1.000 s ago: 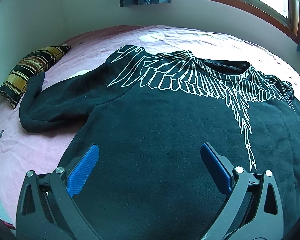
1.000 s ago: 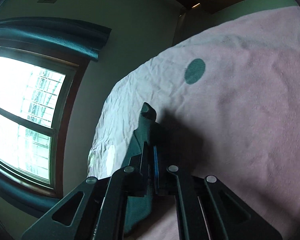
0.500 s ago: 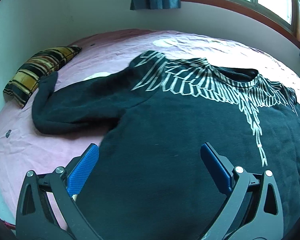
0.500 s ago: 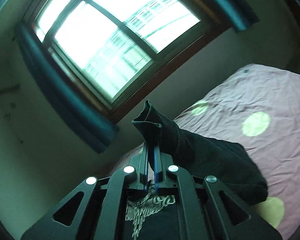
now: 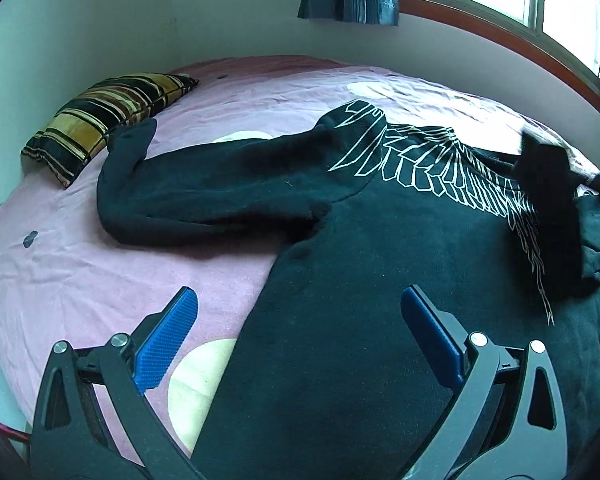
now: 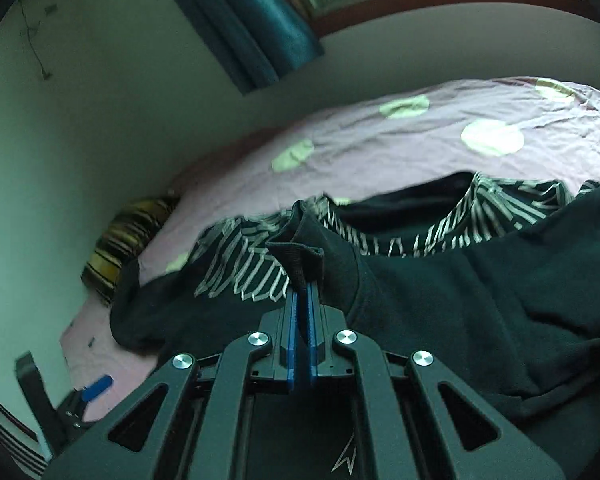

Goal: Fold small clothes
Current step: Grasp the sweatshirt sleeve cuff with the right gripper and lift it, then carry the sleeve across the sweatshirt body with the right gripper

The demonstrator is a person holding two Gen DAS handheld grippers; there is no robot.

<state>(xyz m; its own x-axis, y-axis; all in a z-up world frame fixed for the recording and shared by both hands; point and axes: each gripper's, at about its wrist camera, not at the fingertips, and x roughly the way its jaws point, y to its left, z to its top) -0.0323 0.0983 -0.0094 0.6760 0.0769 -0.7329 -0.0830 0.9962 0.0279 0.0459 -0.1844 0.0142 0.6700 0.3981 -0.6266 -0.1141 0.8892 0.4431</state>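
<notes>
STEP: you were folding the right sleeve point(image 6: 300, 248) across the black sweatshirt point(image 5: 360, 300) on the pink bedsheet point(image 5: 80, 272) | CLAWS: right gripper point(image 6: 301, 300) clamped on the cuff; left gripper point(image 5: 296, 320) spread, empty | NEXT: lay the sleeve flat toward 9 o'clock, then release | CHANGE: a second earlier the cuff hung over bare sheet; it had since swung over the chest print.
</notes>
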